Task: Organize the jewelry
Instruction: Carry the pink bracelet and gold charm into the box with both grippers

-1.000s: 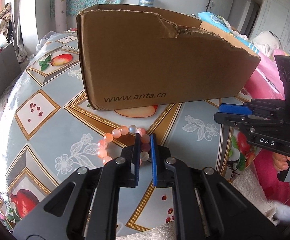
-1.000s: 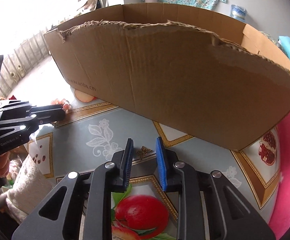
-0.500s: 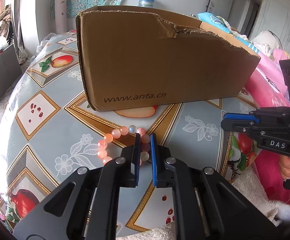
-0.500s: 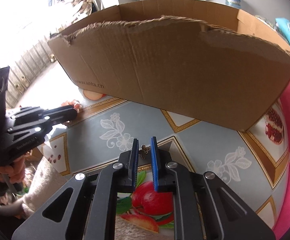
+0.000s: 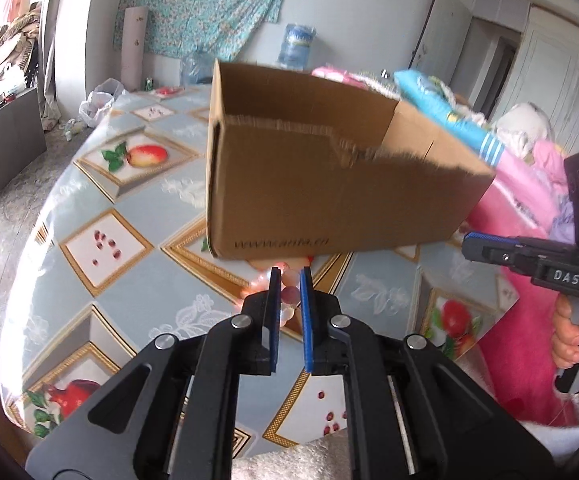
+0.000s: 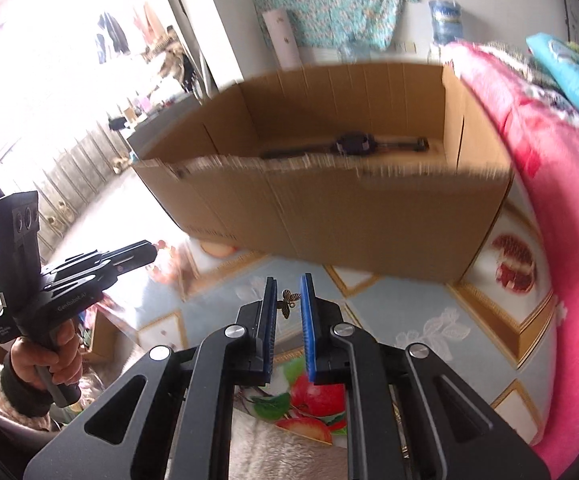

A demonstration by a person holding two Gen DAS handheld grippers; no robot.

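My left gripper (image 5: 288,276) is shut on a pink bead bracelet (image 5: 285,294) and holds it above the table, in front of the brown cardboard box (image 5: 329,196). My right gripper (image 6: 288,286) is shut on a small bronze butterfly charm (image 6: 288,302), lifted above the table in front of the same box (image 6: 349,216). A dark watch (image 6: 353,145) lies on the box floor. Each gripper shows in the other's view: the right one (image 5: 474,241) at the right, the left one (image 6: 151,250) at the left.
The round table (image 5: 101,248) has a grey-blue fruit-print cloth. Pink bedding (image 6: 561,184) lies right of the box. A water jug (image 5: 296,46) and a patterned curtain stand at the far wall. Clutter and a dark panel (image 5: 1,148) are at the left.
Both grippers have risen from the table, the left with the bracelet, the right with the charm it closed on. The box's inside now shows in the right wrist view.
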